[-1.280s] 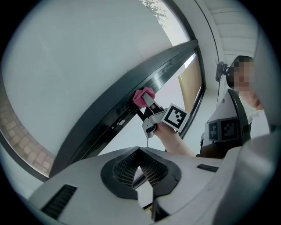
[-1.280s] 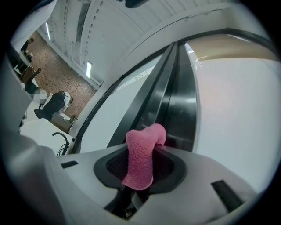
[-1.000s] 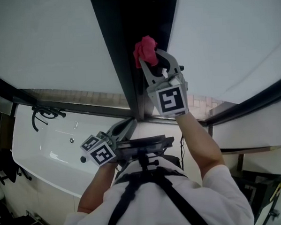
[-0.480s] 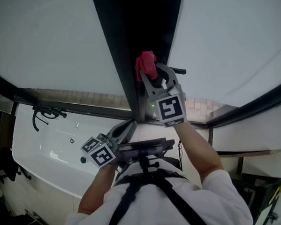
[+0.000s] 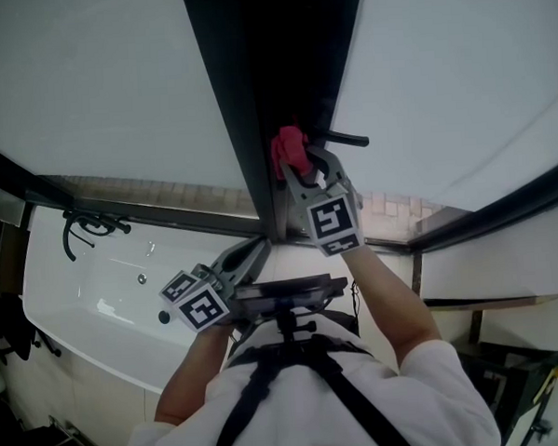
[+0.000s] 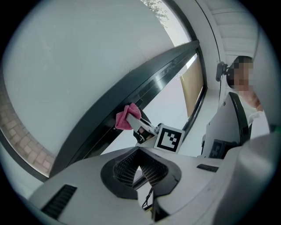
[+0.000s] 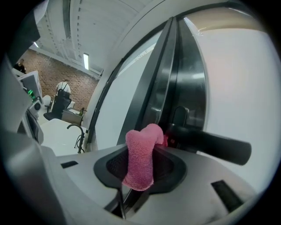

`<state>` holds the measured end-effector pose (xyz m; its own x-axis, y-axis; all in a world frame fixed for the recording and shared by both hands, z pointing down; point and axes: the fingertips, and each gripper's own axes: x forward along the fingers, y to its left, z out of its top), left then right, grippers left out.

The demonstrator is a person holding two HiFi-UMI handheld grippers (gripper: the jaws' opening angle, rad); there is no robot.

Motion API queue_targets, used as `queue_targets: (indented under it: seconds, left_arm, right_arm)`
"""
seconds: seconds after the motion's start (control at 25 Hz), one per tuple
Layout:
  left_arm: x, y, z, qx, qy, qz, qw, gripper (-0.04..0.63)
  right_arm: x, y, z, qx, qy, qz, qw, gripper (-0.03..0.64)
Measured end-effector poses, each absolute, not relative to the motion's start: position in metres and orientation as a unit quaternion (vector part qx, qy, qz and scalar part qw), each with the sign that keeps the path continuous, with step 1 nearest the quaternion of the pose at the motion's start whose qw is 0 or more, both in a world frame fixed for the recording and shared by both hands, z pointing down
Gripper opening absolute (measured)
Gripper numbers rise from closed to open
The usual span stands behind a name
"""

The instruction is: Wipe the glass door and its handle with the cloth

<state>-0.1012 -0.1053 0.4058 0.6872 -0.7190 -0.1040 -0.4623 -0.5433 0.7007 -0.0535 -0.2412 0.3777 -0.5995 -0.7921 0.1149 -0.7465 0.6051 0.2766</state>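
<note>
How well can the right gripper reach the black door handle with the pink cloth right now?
Probably easily: the right gripper, shut on the pink cloth, sits right beside the black handle, and nothing shows between them. The cloth may be touching its base.

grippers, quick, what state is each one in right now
Left gripper: shut, with nothing in it.
Right gripper: shut on the pink cloth, right beside the door handle.
</note>
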Motion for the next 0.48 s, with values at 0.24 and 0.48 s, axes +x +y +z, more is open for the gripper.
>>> queue_targets:
  seconds: [0.24, 0.48]
  left_arm:
    - [-0.102, -0.105, 0.407, 0.857, -0.344, -0.194, 0.331, -0.008]
    - [-0.102, -0.105, 0.404, 0.858, -0.342, -0.194, 0.331, -0.008]
  right_arm:
    - [-0.046, -0.239, 0.414, 0.425, -0.887, -0.085, 0.16, 0.11]
    - [-0.041, -0.232, 0.433, 0.417, -0.886, -0.071, 0.19, 0.11]
